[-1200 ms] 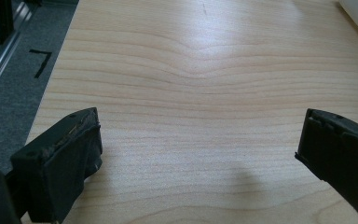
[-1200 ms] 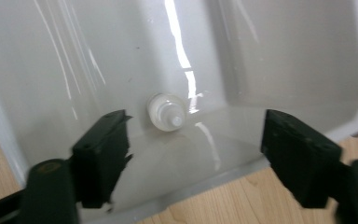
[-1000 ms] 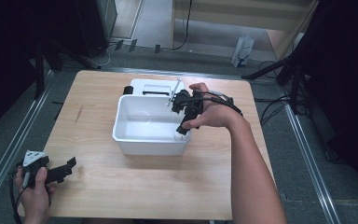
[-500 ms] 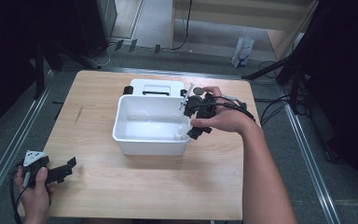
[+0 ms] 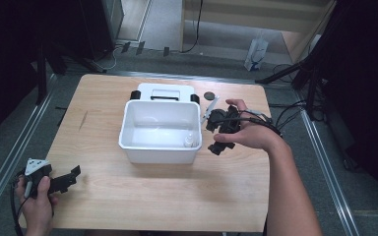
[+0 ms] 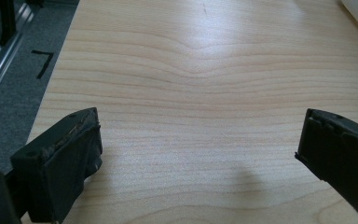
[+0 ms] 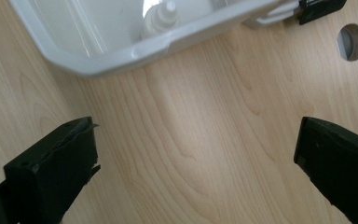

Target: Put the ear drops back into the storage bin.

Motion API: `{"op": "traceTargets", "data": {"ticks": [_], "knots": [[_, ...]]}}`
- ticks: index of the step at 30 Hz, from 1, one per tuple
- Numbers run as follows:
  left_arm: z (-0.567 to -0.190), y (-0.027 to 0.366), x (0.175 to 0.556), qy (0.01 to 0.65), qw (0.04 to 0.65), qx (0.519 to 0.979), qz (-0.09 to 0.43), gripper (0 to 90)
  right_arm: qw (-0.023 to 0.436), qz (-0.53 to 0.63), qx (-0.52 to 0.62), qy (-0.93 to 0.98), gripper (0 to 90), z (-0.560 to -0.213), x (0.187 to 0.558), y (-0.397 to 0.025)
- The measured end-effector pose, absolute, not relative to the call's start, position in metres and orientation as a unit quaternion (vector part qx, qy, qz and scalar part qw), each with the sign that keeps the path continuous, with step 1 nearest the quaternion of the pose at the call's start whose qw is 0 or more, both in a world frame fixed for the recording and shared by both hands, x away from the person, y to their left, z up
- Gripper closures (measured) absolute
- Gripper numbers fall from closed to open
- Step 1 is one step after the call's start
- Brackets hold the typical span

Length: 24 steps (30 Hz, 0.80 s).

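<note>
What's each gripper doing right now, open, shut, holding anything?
Left gripper: open, holding nothing, over bare table.
Right gripper: open, holding nothing, beside the white bin that has a small bottle in it.

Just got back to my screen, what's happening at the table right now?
A person holds a gripper in each hand. The right gripper sits beside the right wall of the white bin, jaws open and empty. A small white bottle stands inside the bin at its near right corner. The left gripper rests at the table's near left corner, jaws open over bare wood. A syringe lies behind the right gripper.
</note>
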State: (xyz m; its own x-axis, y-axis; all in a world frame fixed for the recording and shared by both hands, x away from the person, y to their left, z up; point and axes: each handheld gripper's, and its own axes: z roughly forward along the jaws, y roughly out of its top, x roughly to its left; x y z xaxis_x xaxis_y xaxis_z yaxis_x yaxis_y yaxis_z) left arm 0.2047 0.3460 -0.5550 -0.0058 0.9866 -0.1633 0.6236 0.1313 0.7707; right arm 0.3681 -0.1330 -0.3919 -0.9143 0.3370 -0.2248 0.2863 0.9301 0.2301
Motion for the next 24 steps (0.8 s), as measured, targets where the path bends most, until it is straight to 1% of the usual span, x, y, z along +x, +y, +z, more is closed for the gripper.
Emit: {"op": "traceTargets", "data": {"ticks": [9,24], "knots": [[-0.555,0.346,0.205,0.662,0.356,0.609,0.254,0.5,0.128,0.095,0.182,0.97,0.0,-0.407,0.358,-0.158],[-0.555,0.346,0.205,0.662,0.356,0.609,0.254,0.5,0.13,0.093,0.216,0.963,0.0,-0.423,0.342,-0.197]]}}
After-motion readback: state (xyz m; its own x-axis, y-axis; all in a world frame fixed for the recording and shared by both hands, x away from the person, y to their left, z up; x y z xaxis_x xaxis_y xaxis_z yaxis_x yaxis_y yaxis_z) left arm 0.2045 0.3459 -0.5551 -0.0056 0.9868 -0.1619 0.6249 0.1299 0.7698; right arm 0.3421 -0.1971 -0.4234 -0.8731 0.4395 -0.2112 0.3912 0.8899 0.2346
